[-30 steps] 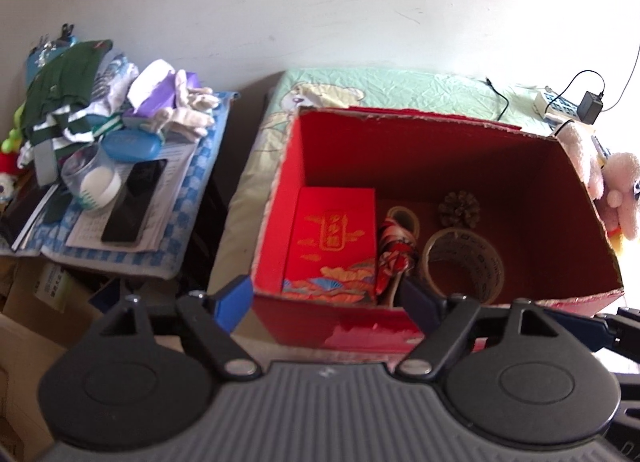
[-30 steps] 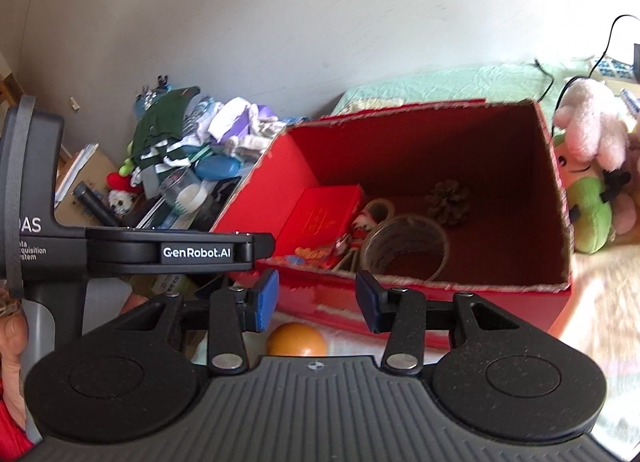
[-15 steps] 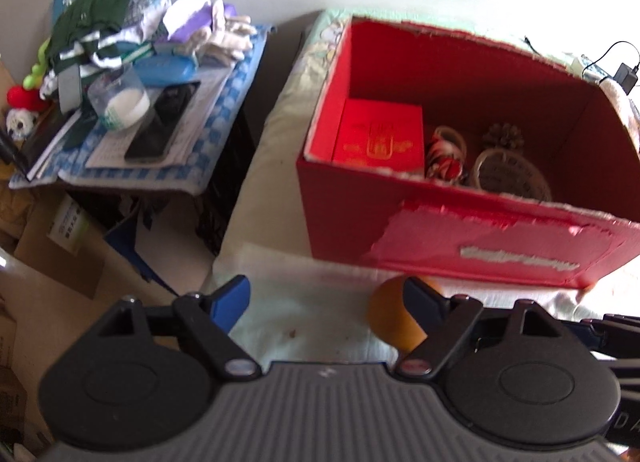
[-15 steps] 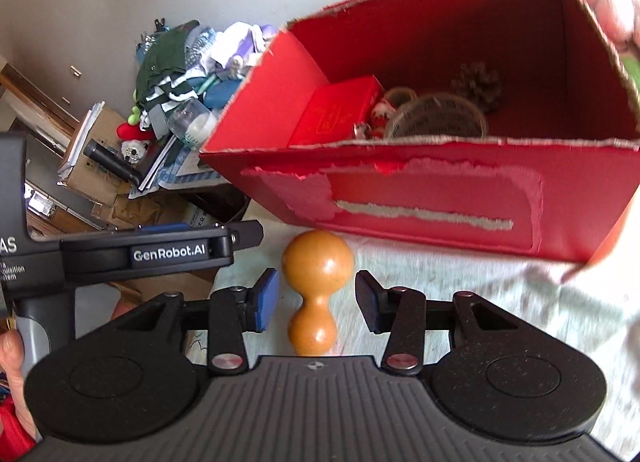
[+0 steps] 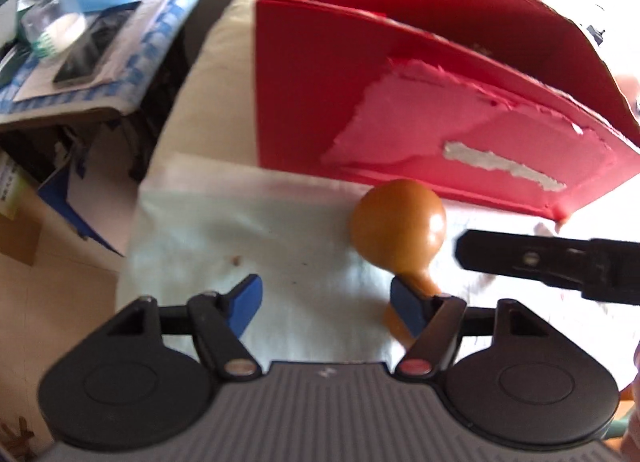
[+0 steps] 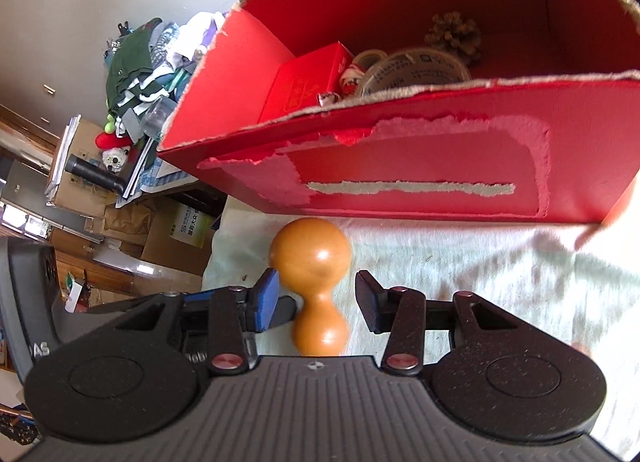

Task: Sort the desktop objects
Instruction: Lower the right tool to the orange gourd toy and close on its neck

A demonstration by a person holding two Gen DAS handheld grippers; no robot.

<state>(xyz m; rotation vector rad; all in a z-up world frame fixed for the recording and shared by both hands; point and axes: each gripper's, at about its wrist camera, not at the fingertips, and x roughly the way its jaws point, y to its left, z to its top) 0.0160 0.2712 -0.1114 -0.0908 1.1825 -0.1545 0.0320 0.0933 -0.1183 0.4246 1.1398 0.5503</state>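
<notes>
An orange gourd-shaped wooden object (image 6: 314, 282) lies on the pale cloth in front of the red cardboard box (image 6: 420, 182). My right gripper (image 6: 316, 298) is open, its fingers on either side of the gourd's narrow waist, not closed on it. In the left wrist view the gourd (image 5: 400, 230) lies just beyond my open left gripper's (image 5: 326, 298) right fingertip. The box (image 5: 360, 102) stands behind it. Inside the box are a red packet (image 6: 308, 78), a tape roll (image 6: 416, 70) and a pine cone (image 6: 454, 36).
A cluttered side stand with clothes, a cup and a phone (image 5: 80, 30) sits to the left, lower than the cloth. Cardboard boxes (image 6: 168, 238) stand on the floor at left. The right gripper's body (image 5: 552, 262) reaches in from the right in the left wrist view.
Both grippers have dropped low and moved closer to the gourd. The right gripper's open fingers now straddle its waist. The box fills more of both views.
</notes>
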